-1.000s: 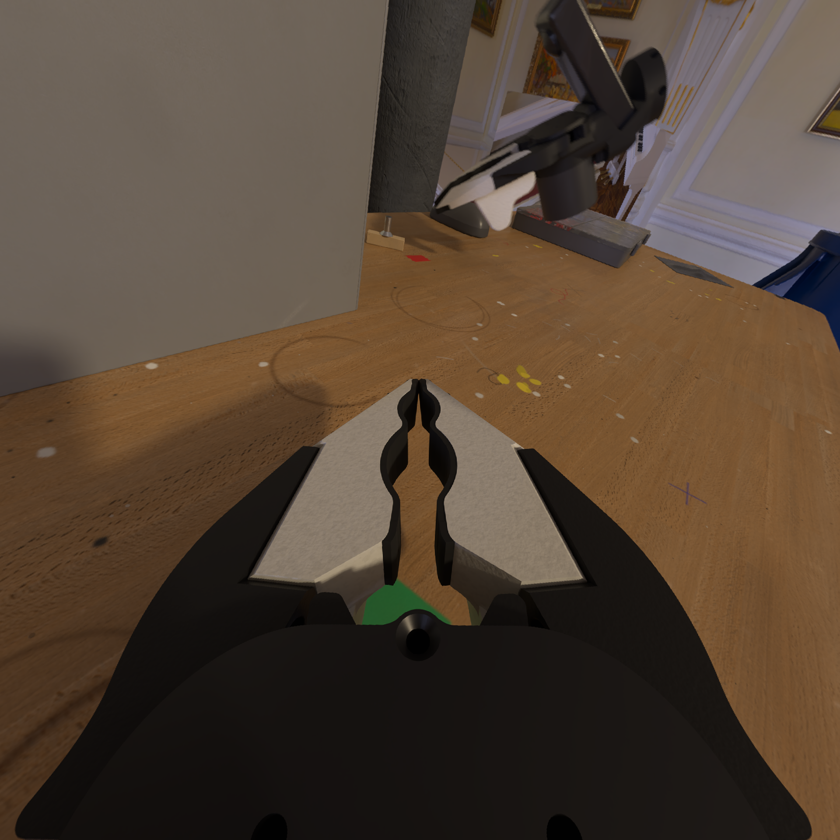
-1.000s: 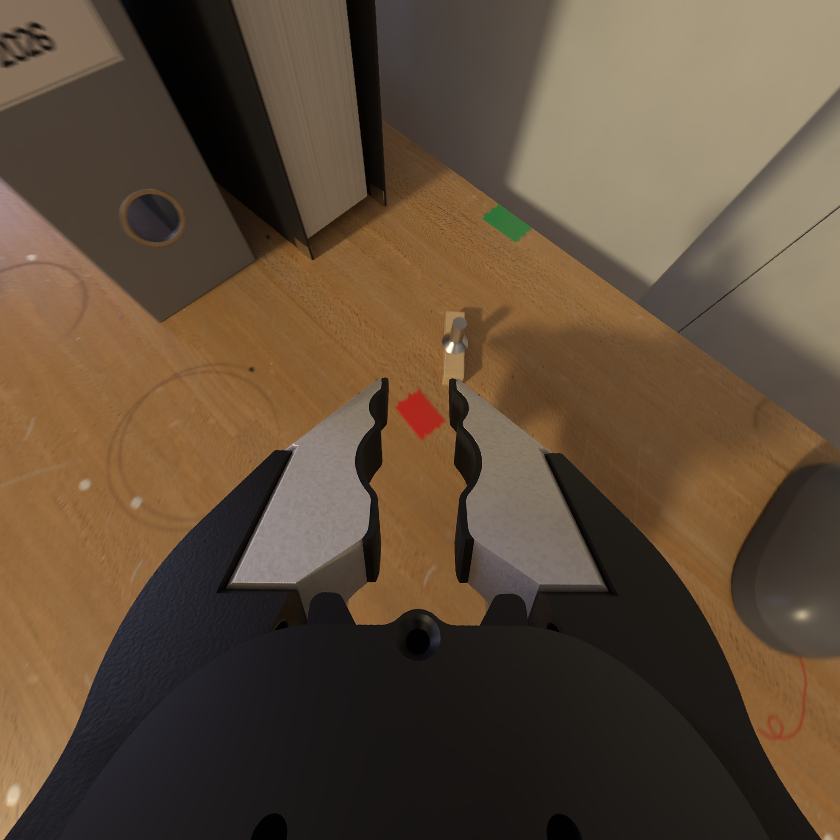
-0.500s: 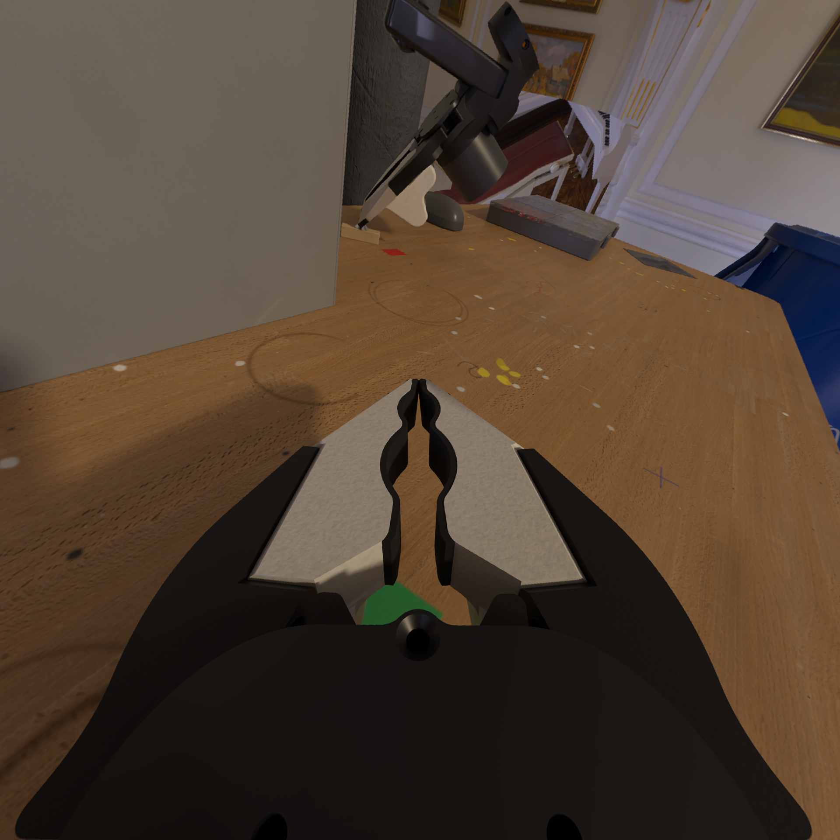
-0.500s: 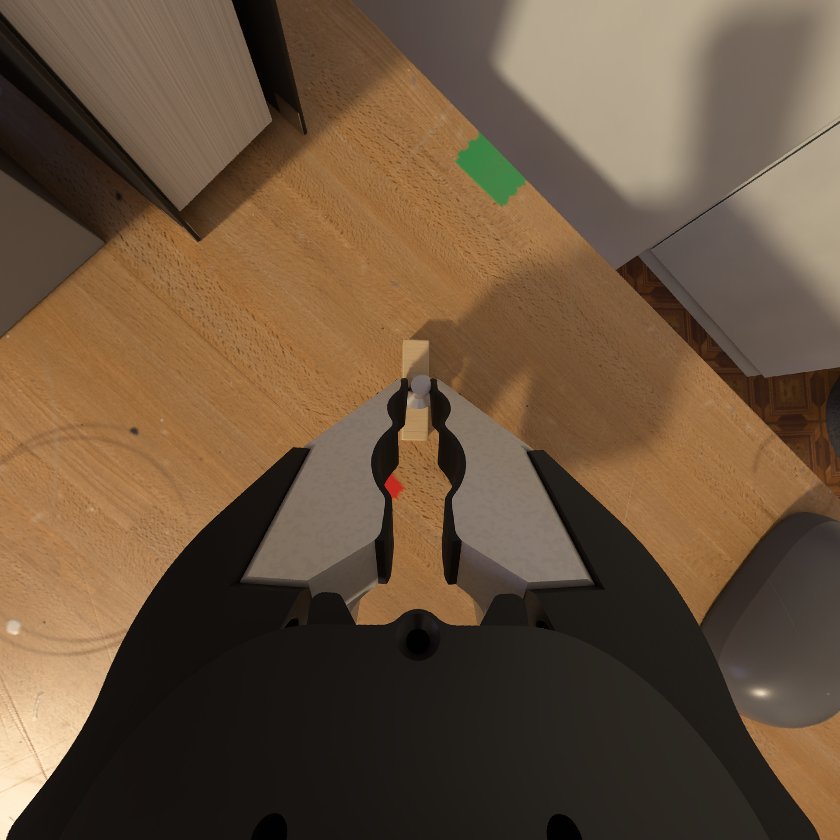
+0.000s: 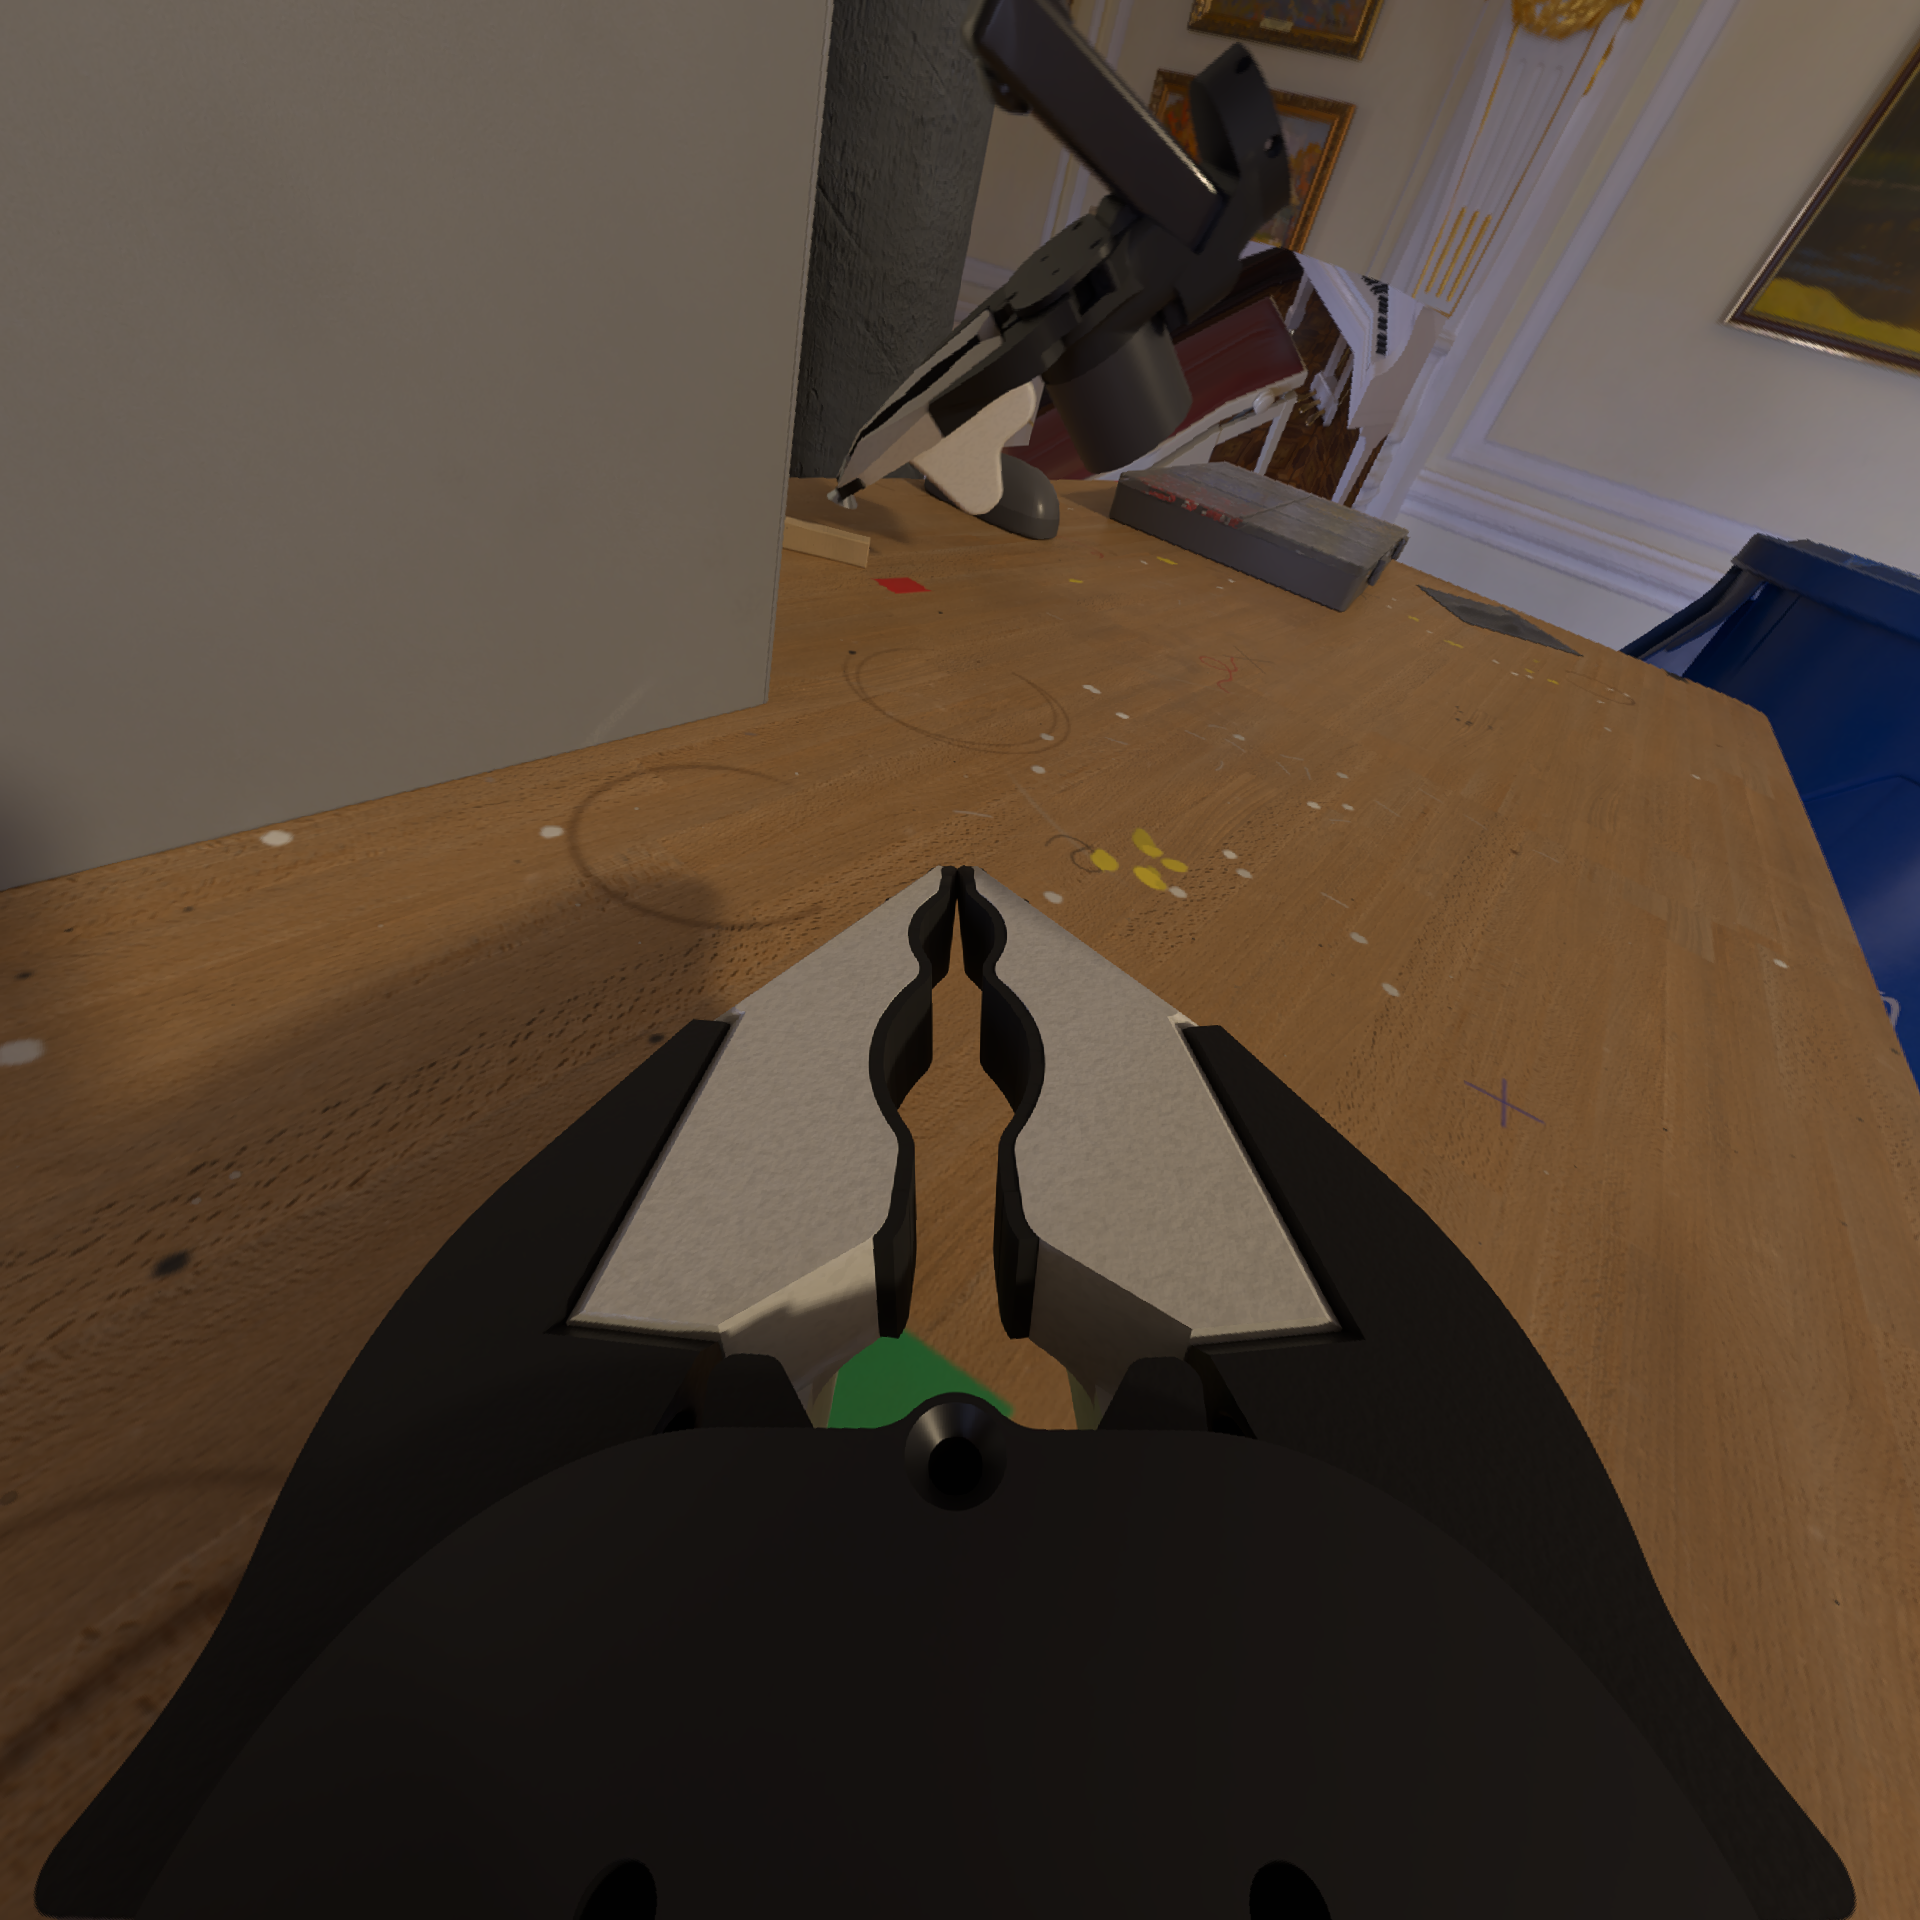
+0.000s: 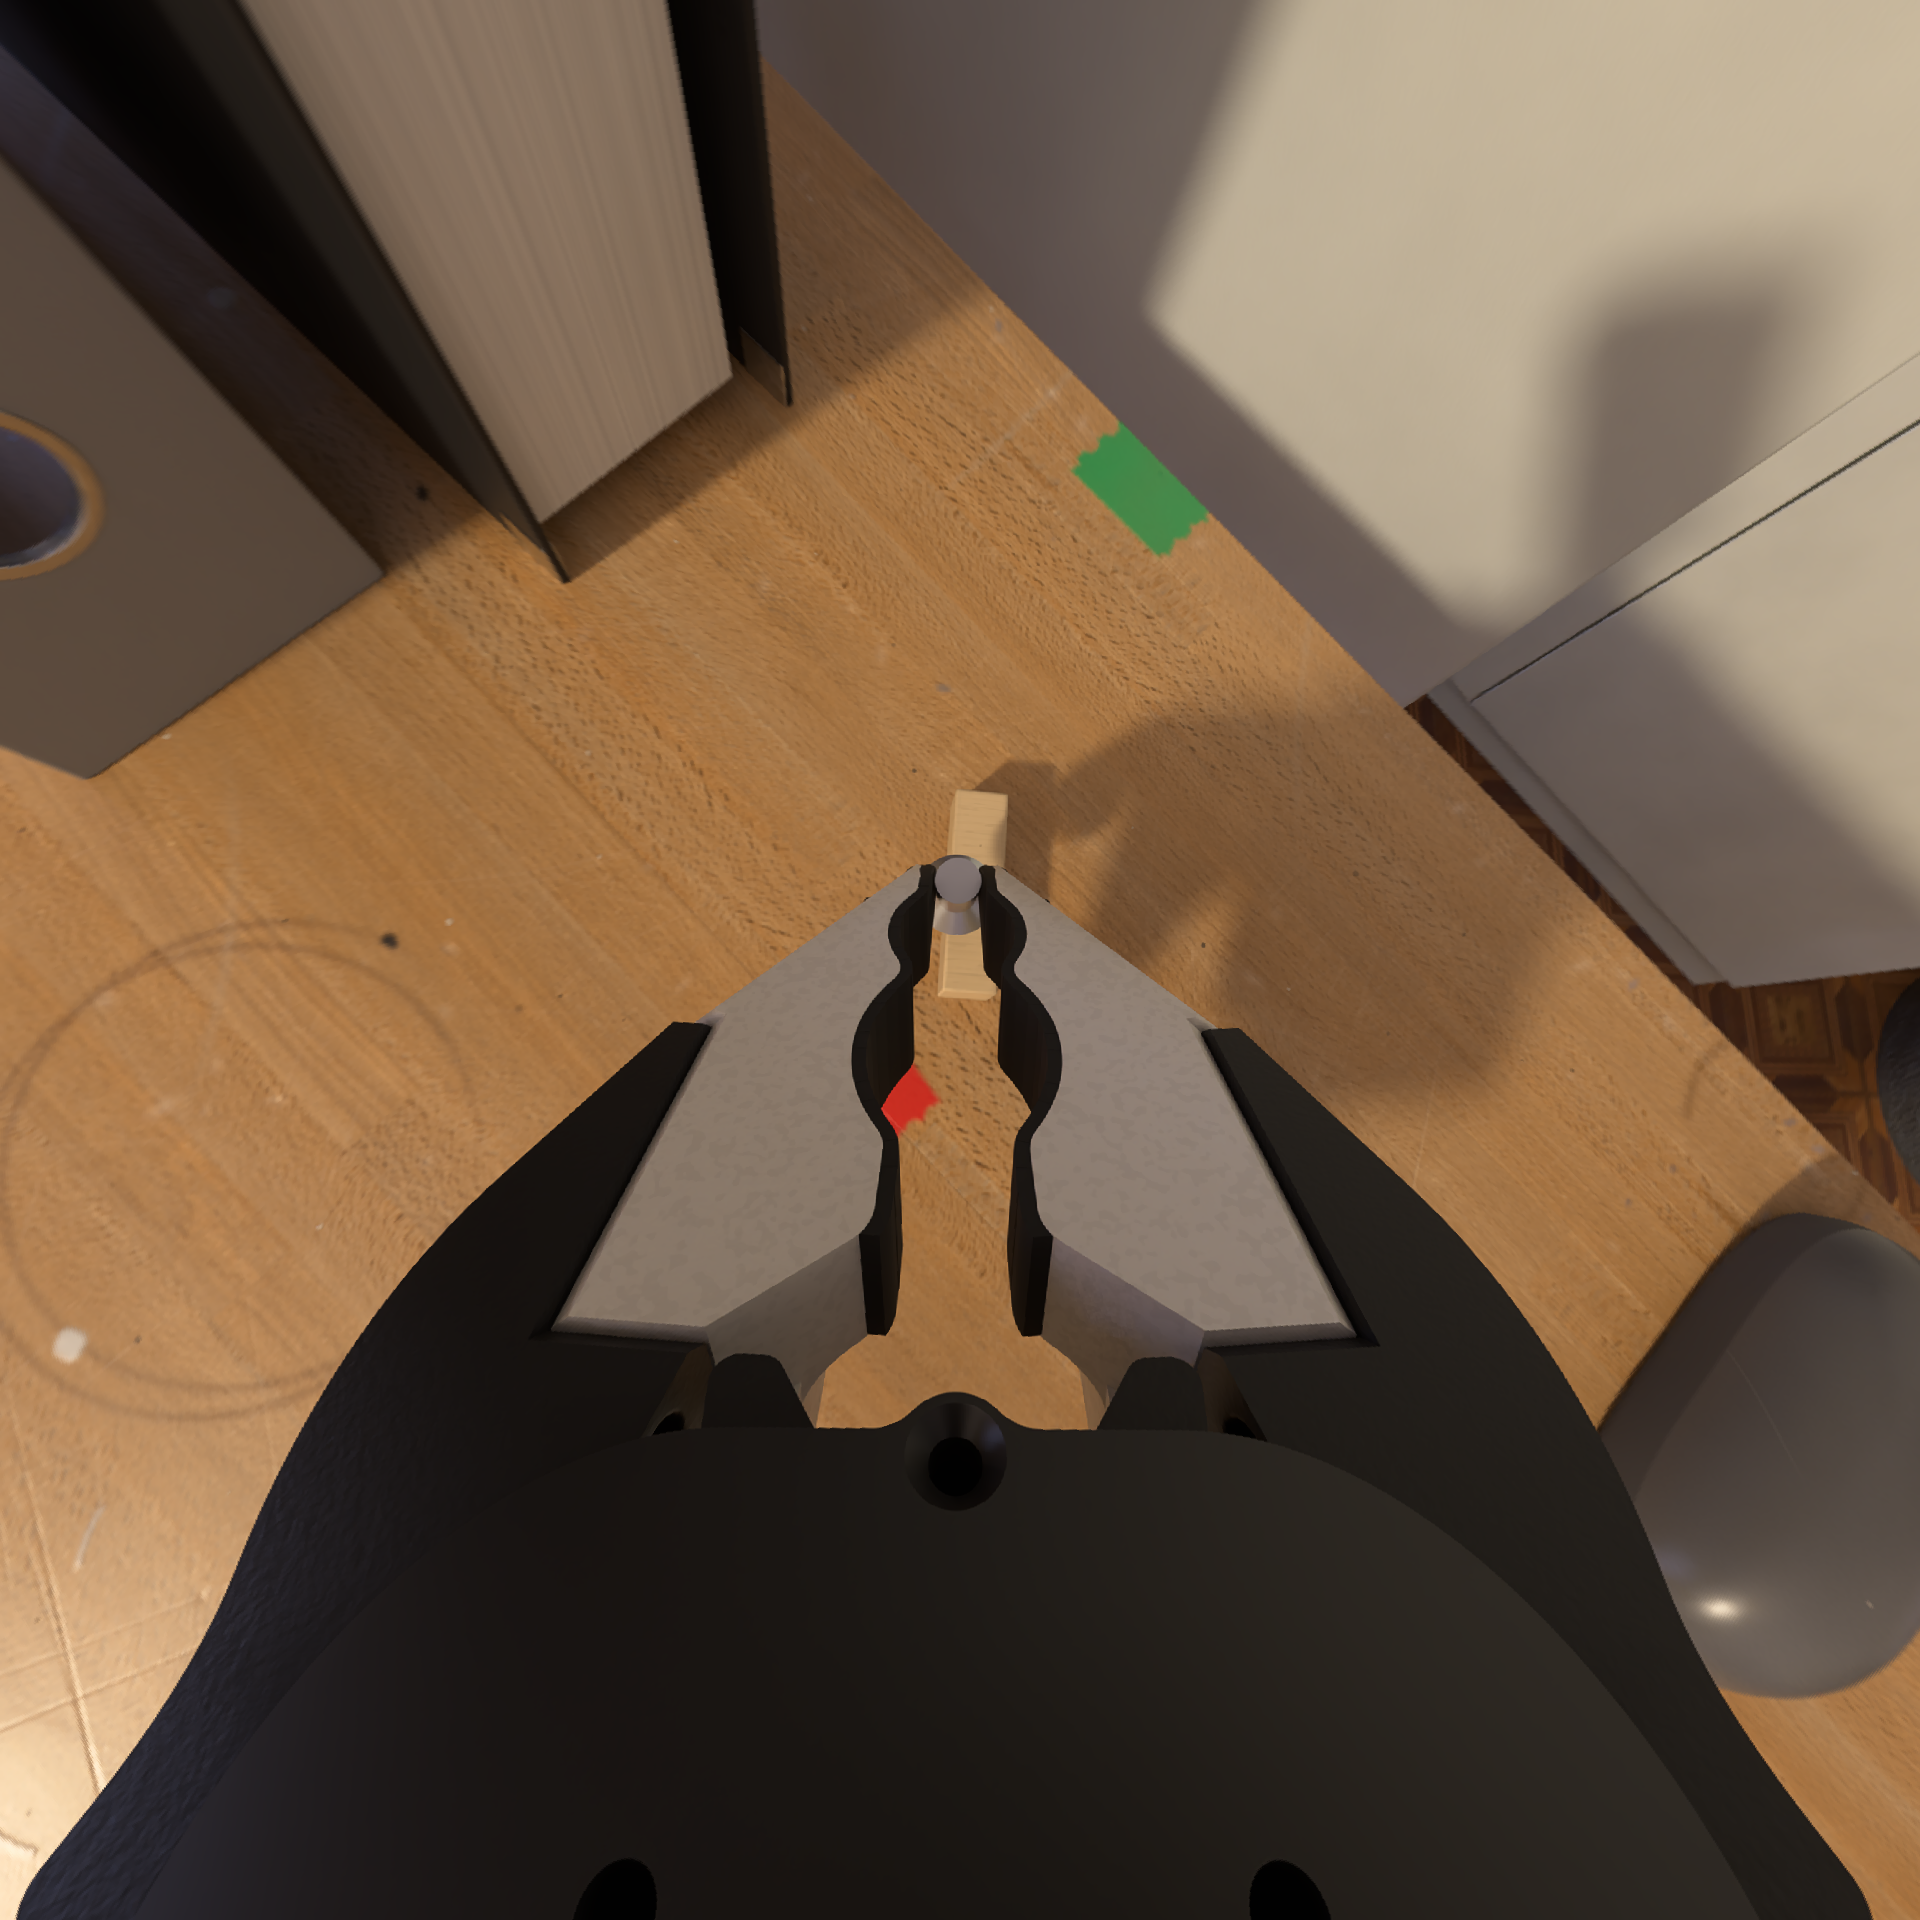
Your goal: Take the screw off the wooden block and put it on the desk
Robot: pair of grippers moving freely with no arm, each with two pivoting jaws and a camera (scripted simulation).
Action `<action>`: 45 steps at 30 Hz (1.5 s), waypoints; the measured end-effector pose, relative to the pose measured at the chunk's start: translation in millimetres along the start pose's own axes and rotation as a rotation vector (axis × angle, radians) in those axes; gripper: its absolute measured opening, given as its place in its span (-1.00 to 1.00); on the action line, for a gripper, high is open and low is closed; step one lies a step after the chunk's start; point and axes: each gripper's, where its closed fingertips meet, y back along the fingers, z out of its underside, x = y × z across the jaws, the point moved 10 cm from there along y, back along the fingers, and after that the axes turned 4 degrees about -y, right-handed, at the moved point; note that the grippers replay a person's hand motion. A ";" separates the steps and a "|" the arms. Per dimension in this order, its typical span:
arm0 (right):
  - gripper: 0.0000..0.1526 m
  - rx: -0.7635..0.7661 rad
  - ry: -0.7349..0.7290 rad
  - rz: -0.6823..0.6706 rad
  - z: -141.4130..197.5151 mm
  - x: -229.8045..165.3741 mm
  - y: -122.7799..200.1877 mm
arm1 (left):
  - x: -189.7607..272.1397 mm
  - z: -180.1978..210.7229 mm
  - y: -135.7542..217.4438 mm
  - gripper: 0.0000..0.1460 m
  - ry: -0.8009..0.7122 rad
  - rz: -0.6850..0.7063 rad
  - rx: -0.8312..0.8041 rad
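Note:
In the right wrist view my right gripper (image 6: 957,881) is shut on the silver screw (image 6: 956,891), its head pinched between the fingertips. The small wooden block (image 6: 977,823) lies on the desk below, partly hidden by the fingers. In the left wrist view the right gripper (image 5: 850,488) shows far off, tilted down, holding the screw (image 5: 842,499) just above the wooden block (image 5: 826,541). My left gripper (image 5: 956,878) is shut and empty, low over the wooden desk (image 5: 1351,935), far from the block.
A red tape mark (image 6: 910,1099) lies under the right gripper and a green one (image 6: 1138,490) beyond the block. Dark binders (image 6: 468,260) and a grey box (image 6: 135,582) stand to the left, a pale panel (image 6: 1455,260) behind, a grey mouse (image 6: 1766,1475) to the right. A grey case (image 5: 1257,530) lies far off.
My right gripper came down over the block, shut on the screw head, then rose a little with the screw. The left gripper stayed shut and turned slightly.

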 end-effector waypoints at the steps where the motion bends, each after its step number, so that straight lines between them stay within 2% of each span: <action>1: -0.89 0.017 0.008 0.001 0.8 -1.6 4.8 | -0.3 -0.1 -0.2 -1.00 0.004 -0.001 -0.001; 9: -0.89 0.081 0.007 -0.038 26.6 -13.5 51.2 | -1.0 -0.2 -1.3 -1.00 0.008 -0.018 -0.012; 16: -0.89 0.017 -0.035 -0.066 89.4 -41.6 120.3 | -0.9 0.0 -1.7 -1.00 0.007 -0.031 -0.014; 19: -0.89 -0.044 -0.045 -0.096 118.9 -61.7 139.4 | -0.8 0.1 -1.7 -1.00 0.006 -0.036 -0.013; 22: -0.90 -0.074 -0.072 -0.145 145.0 -80.7 143.8 | -0.5 0.2 -1.9 -1.00 0.004 -0.042 -0.013; 24: -0.89 -0.105 -0.072 -0.114 159.0 -87.5 140.7 | -0.5 0.2 -1.9 -1.00 0.006 -0.043 -0.012; 29: -0.90 -0.109 -0.084 -0.125 170.6 -94.4 133.8 | -0.4 0.4 -2.1 -1.00 0.004 -0.046 -0.016; 33: -0.89 -0.065 -0.070 -0.110 173.7 -94.4 135.4 | -0.1 0.6 -2.4 -1.00 -0.002 -0.055 -0.021; 35: -0.69 -0.036 -0.063 -0.117 174.9 -94.6 139.6 | -0.1 0.7 -2.5 -1.00 -0.003 -0.057 -0.022; 37: -0.60 -0.002 -0.061 -0.120 176.3 -92.0 147.0 | 0.2 0.8 -2.5 -1.00 -0.006 -0.058 -0.023; 42: -0.60 0.168 -0.131 -0.130 184.5 -75.6 170.2 | 0.9 1.1 -2.2 -1.00 -0.021 -0.059 -0.020; 45: -0.60 0.292 -0.194 -0.032 196.2 -61.3 183.9 | 1.0 1.2 -2.2 -1.00 -0.024 -0.066 -0.018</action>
